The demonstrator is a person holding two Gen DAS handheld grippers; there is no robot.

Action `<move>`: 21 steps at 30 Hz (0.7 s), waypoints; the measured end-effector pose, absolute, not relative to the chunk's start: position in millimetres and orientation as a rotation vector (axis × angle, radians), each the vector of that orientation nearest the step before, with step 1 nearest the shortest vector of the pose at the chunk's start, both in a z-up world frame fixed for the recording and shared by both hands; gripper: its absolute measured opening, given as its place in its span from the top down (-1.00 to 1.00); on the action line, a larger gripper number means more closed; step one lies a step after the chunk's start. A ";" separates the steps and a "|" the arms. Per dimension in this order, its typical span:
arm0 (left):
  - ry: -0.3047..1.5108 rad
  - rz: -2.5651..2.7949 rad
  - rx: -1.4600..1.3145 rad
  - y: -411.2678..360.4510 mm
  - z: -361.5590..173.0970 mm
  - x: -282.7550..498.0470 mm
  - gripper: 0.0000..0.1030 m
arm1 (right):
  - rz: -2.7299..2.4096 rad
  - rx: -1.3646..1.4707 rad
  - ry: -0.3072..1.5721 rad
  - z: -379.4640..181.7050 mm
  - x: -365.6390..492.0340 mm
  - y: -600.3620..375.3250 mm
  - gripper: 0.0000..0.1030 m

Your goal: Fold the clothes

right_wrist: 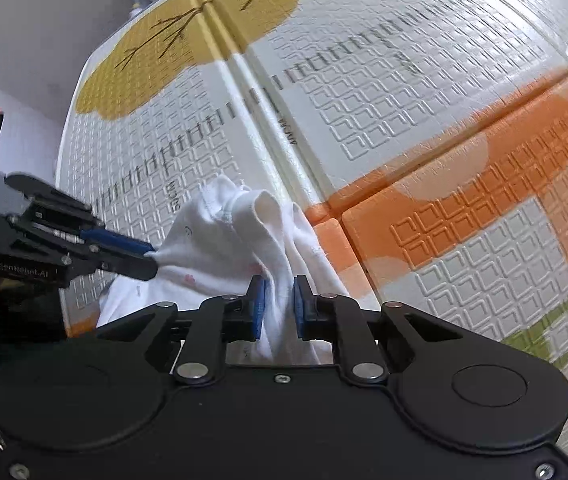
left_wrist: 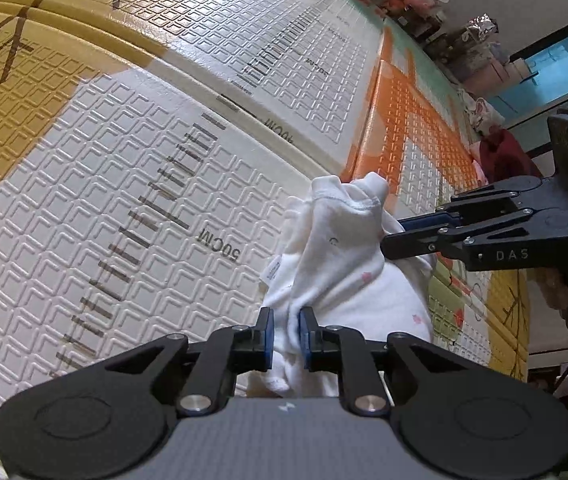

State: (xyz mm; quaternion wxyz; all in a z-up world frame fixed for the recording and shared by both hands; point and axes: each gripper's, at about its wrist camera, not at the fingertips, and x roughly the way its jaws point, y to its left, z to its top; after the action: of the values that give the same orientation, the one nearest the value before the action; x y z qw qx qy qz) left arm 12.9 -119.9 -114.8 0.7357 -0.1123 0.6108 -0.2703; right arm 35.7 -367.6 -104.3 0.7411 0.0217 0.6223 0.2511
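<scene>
Between the blue-padded fingers of my left gripper (left_wrist: 286, 334) sat a bunched fold of the small white cotton garment with faint pink specks (left_wrist: 348, 280), the pads pressed onto the cloth from both sides. My right gripper (right_wrist: 278, 306) was clamped the same way on another gathered fold of that garment (right_wrist: 235, 240), its fingers pinching the fabric between them. Seen from the left wrist, the right gripper (left_wrist: 394, 240) came in from the right with its tips buried in the cloth; seen from the right wrist, the left gripper (right_wrist: 151, 258) came in from the left and bit the garment's edge. The garment was crumpled and raised between the two grippers, with a stitched hem (left_wrist: 358, 204) at its top and a small white label (left_wrist: 272, 271) sticking out on one side. Beneath it lay the embossed foam play mat, white with printed ruler marks, a mustard-yellow tree patch and orange blocks (left_wrist: 123, 184), the garment hanging over the seam where white met orange. Along the mat's far edge, I could make out a blurred clutter of bags and boxes (left_wrist: 480, 52) by the wall.
</scene>
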 end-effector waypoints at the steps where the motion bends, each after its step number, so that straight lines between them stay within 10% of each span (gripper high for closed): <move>1: 1.341 -0.594 -0.246 -119.8 -114.8 13.3 0.64 | 0.542 0.053 1.362 -104.0 35.1 -367.9 0.74; 21: 1.208 -0.867 -0.179 -167.5 -46.8 -23.3 0.72 | 0.440 0.062 1.352 -102.8 28.5 -360.4 0.71</move>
State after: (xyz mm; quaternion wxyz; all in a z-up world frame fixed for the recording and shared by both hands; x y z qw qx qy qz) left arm -23.3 -167.5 -46.8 0.7325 -0.0815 0.5491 -0.3941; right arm 28.5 -360.4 -102.8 0.7574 0.0286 0.6202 0.2020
